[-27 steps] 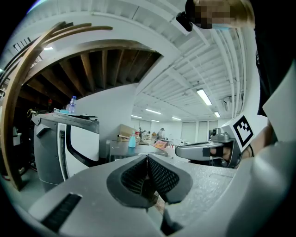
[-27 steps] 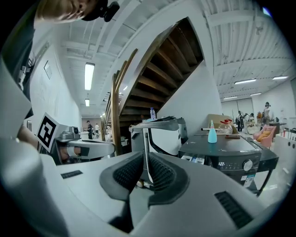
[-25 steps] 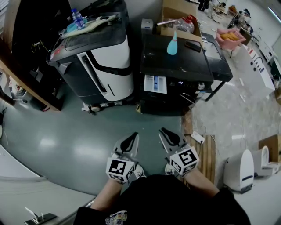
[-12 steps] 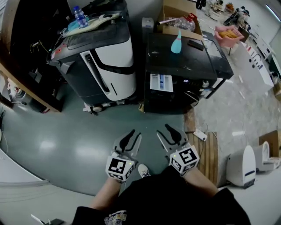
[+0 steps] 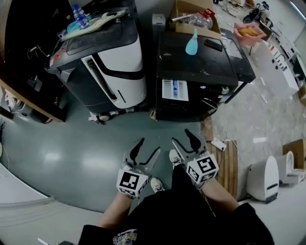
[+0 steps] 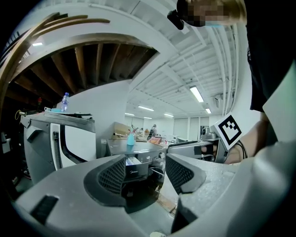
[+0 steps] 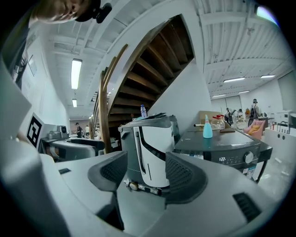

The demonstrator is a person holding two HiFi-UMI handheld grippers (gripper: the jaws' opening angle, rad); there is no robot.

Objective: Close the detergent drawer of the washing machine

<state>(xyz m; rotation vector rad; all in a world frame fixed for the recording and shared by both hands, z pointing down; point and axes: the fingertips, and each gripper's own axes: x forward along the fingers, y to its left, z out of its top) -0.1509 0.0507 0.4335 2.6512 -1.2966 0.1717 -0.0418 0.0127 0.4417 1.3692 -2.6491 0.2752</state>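
Observation:
The black washing machine (image 5: pixel 196 64) stands ahead of me across the grey floor. Its white and blue detergent drawer (image 5: pixel 175 90) sticks out of the front at the upper left. In the left gripper view the drawer (image 6: pixel 132 162) shows far off between the jaws. My left gripper (image 5: pixel 147 149) and right gripper (image 5: pixel 184 139) hang side by side low in the head view, well short of the machine. Both point at it with their jaws opening and nothing between them. The right gripper view has the washing machine (image 7: pixel 222 148) to the right of its jaws.
A white and grey appliance (image 5: pixel 110 62) with a water bottle (image 5: pixel 78 16) on top stands left of the washer. A teal bottle (image 5: pixel 191 45) sits on the washer's lid, a cardboard box (image 5: pixel 191 14) behind it. A wooden pallet (image 5: pixel 224 167) and a white unit (image 5: pixel 265 179) lie right.
Both grippers' jaws have spread apart from nearly shut. The grippers and the head view have moved a little toward the washing machine.

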